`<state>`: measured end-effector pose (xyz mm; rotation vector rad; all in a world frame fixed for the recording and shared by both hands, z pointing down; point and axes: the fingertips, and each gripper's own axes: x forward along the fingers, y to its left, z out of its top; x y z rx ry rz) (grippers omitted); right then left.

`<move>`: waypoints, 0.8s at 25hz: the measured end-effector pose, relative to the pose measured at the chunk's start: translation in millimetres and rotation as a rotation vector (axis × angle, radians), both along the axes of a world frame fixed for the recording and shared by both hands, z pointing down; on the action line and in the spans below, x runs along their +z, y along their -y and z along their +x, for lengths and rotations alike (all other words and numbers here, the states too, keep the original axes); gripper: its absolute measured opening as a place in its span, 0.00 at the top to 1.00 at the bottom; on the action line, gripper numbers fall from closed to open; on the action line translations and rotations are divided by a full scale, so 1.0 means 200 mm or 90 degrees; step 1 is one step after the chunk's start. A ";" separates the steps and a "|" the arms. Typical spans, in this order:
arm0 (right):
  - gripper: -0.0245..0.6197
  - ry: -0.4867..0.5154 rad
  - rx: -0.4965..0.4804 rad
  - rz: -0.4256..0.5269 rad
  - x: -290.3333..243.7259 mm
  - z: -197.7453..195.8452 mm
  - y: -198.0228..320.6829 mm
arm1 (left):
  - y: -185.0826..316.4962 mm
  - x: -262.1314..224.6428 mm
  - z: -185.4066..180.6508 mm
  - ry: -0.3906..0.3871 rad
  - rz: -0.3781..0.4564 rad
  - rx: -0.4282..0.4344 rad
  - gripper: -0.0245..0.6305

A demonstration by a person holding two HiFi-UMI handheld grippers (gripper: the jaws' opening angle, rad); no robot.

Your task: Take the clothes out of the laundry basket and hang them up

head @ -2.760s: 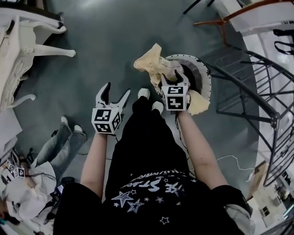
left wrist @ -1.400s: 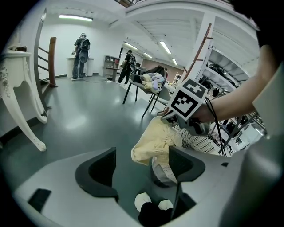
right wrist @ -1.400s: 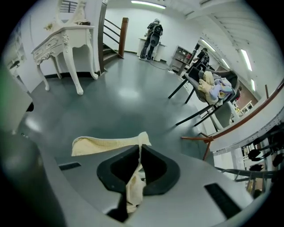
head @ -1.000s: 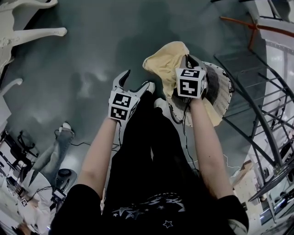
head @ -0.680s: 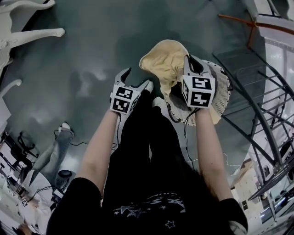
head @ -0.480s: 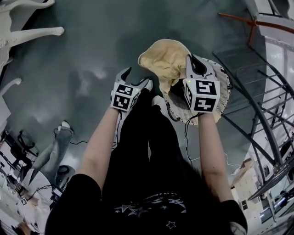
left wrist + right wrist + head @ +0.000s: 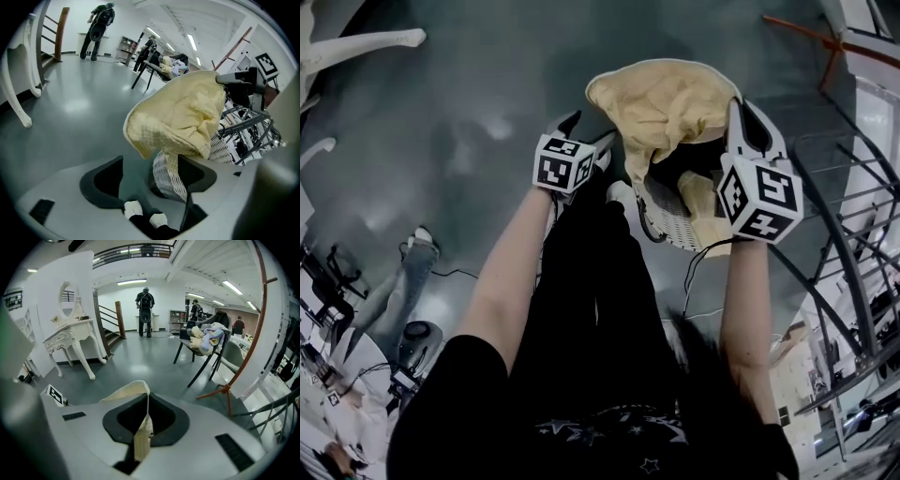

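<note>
Head view: right gripper (image 7: 748,120) is pinching the yellow cloth (image 7: 666,98) w/ jaws closed. The cloth is hanging above the laundry basket's (image 7: 667,214) rim, and left gripper (image 7: 581,131) is hovering just beside the cloth. Left gripper view: its jaws are standing wide apart, gripping nothing, w/ cloth & basket showing beyond them. Right gripper view: jaws are clamping a thin fold of the cloth.
</note>
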<state>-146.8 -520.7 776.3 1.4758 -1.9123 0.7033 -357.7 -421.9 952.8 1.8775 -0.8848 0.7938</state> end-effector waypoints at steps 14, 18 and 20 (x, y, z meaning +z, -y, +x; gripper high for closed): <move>0.94 0.018 0.008 0.019 0.01 0.07 -0.08 | 0.11 0.15 0.01 -0.002 0.000 -0.035 0.86; 0.94 0.023 0.023 0.016 -0.03 0.11 -0.10 | 0.12 0.07 0.02 0.008 0.000 -0.005 0.92; 0.94 0.023 0.029 0.022 -0.07 0.11 -0.10 | 0.15 0.00 0.00 0.023 0.015 0.014 0.92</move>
